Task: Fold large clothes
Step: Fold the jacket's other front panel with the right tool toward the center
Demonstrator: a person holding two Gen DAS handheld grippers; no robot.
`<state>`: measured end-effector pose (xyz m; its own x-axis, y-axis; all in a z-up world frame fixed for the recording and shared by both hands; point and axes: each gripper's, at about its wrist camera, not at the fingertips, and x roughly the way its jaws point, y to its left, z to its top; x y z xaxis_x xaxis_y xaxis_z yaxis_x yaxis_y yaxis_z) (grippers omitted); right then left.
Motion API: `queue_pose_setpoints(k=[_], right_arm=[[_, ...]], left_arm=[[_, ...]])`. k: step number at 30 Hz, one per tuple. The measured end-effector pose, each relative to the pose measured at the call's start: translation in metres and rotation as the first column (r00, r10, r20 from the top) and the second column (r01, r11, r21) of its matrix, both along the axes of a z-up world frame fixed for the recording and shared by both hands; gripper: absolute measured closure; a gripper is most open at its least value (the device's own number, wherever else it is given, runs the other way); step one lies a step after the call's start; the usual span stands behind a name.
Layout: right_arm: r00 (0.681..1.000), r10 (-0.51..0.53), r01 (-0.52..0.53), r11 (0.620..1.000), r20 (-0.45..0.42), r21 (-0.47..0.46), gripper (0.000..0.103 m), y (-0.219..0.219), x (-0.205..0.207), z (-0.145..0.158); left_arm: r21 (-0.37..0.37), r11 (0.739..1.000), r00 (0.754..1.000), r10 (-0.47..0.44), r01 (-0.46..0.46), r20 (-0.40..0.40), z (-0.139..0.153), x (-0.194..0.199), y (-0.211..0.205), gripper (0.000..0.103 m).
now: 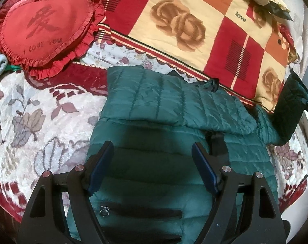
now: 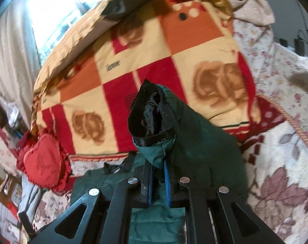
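A dark green quilted puffer jacket (image 1: 164, 142) lies spread on the bed, one sleeve folded flat across its chest (image 1: 174, 99). My left gripper (image 1: 152, 148) hovers open over the jacket's body, nothing between its fingers. My right gripper (image 2: 157, 163) is shut on the other sleeve (image 2: 174, 126) just below its black-lined cuff (image 2: 149, 113), holding it lifted above the bed. In the left wrist view that raised sleeve (image 1: 288, 105) hangs at the far right edge.
A folded red, cream and orange rose-print quilt (image 1: 194, 26) lies along the far side of the bed. A red heart-shaped frilled cushion (image 1: 46, 28) rests at the back left. The floral bedspread (image 1: 42, 111) surrounds the jacket. A window (image 2: 52, 14) is behind.
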<state>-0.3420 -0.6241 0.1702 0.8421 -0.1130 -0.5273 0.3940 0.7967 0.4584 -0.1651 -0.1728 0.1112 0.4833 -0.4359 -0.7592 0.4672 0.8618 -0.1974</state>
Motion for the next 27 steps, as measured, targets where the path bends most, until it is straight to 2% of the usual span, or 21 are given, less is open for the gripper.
queue_pose_setpoints(k=[11,27], right_arm=[[0.989,0.147,-0.146,0.989,-0.031,0.028,0.094,0.069,0.054,-0.014],[0.956,0.288,-0.283,0.956,-0.056,0.081,0.094,0.143,0.128,-0.035]], left_arm=[[-0.005,1.0,1.0,0.013,-0.013,0.002,0.001,0.001,0.01,0.024],[-0.04,0.997,0.997,0.064,-0.066,-0.032,-0.004,0.02,0.036,0.024]])
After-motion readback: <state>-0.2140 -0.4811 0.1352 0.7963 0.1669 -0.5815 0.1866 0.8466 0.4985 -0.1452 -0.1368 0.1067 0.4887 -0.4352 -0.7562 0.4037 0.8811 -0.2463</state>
